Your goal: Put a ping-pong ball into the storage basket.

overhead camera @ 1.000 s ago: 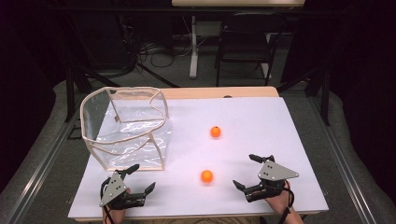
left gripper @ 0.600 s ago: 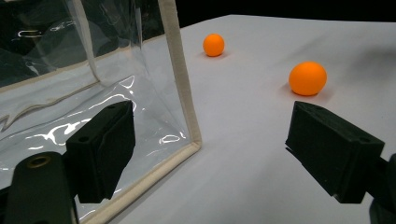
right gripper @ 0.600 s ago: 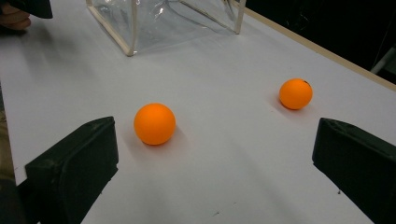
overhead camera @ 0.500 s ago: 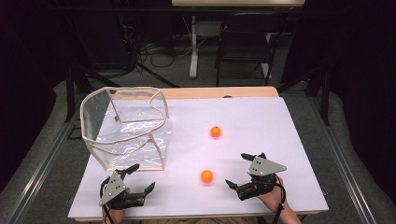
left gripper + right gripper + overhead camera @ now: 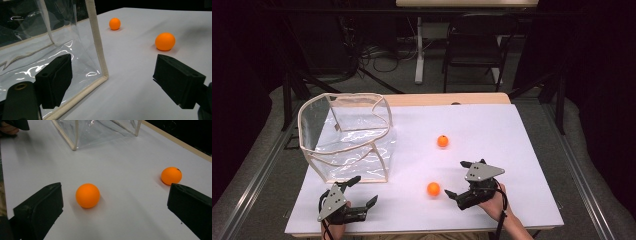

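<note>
Right gripper (image 5: 455, 181), fingers spread, faces the near ball (image 5: 433, 189) at nine o'clock, path unobstructed; clear bag (image 5: 347, 137) beyond, second ball (image 5: 442, 141) at twelve; left gripper (image 5: 360, 192) fingers spread.

A lab or test room – dark curtains, floor cables (image 5: 377, 55), a white table (image 5: 492, 125), a chair (image 5: 472, 50).

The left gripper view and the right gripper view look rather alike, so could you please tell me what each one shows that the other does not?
The left gripper view offers the clear bag close up, with its cream-edged corner between the open left tongs. The right gripper view offers the near ball lying between the open right tongs, the table's wooden edge and a bit of the person's left hand. Both share the near ball, the far ball, the bag and the white table top.
</note>
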A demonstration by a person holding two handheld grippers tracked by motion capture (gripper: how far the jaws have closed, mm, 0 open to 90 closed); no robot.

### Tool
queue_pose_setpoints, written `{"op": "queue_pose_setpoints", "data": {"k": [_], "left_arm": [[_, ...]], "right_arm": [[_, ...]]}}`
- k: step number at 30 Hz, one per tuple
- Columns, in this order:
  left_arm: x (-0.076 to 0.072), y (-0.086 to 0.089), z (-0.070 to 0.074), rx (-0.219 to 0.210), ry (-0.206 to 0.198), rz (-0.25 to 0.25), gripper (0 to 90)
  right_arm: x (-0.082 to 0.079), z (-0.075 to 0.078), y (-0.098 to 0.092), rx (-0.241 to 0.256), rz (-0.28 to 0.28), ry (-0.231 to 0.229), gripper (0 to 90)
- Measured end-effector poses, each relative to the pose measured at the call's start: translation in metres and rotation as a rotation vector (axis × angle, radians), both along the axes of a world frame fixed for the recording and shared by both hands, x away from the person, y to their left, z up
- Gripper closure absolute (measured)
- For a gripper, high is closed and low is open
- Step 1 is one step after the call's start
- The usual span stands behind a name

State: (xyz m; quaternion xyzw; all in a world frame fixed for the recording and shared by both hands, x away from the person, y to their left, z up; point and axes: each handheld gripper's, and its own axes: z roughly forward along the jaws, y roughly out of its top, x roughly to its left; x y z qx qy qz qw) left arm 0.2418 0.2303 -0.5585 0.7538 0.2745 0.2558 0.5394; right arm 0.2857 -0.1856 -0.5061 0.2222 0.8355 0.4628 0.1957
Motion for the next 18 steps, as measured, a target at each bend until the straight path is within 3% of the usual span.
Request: {"op": "queue_pose_setpoints", "data": {"k": [18], "left_arm": [[0.002, -0.002, -0.001, 0.0, 0.005, -0.005, 15.7]], "right_arm": [[0.015, 0.005, 0.024, -0.057, 0.052, 0.05, 0.0]]}}
